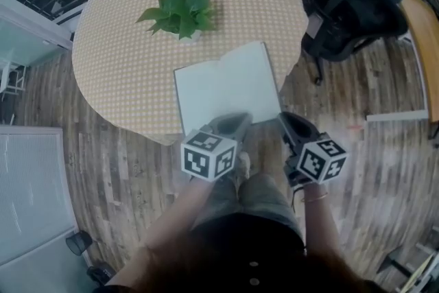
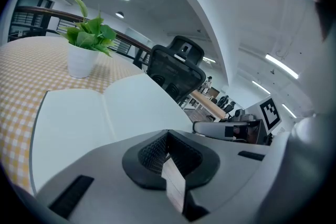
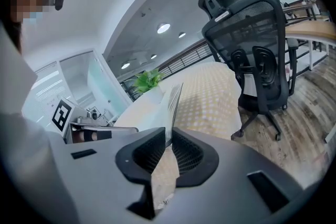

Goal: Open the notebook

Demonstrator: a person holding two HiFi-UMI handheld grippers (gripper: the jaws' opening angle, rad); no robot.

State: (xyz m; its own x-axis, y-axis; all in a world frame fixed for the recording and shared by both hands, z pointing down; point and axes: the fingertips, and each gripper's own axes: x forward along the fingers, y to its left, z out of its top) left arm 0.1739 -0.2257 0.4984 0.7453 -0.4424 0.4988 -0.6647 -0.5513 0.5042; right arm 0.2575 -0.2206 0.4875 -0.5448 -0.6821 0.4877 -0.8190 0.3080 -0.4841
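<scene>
Your left gripper [image 1: 233,121] and right gripper [image 1: 291,121] are both parked at the near rim of the round table [image 1: 116,51] in the head view. The notebook [image 1: 226,82] lies flat just past their tips, already spread open, so the job looks basically done. The left tips sit at its near edge around the middle, the right tips just off its near right corner, and the potted plant [image 1: 180,10] stands further back. Over in the left gripper view, the left gripper [image 2: 168,136] has its pads pressed together on nothing. The notebook [image 2: 105,113] shows two blank pages fanning out ahead and to the left. In the right gripper view, the right gripper [image 3: 168,139] is as good as closed, with only a sliver of daylight between the pads. The notebook [image 3: 149,107] has its right-hand page edge running straight away from that slit. I can't see the pads biting it, so I'd call that claw empty too. As for handling, I'd guess it's light and thin, with floppy pages that crease or tear if you clamp hard, and a slightly stiffer cover. If you need another page, pinch the free outer edge or a corner, well away from the spine, and lift gently.
</scene>
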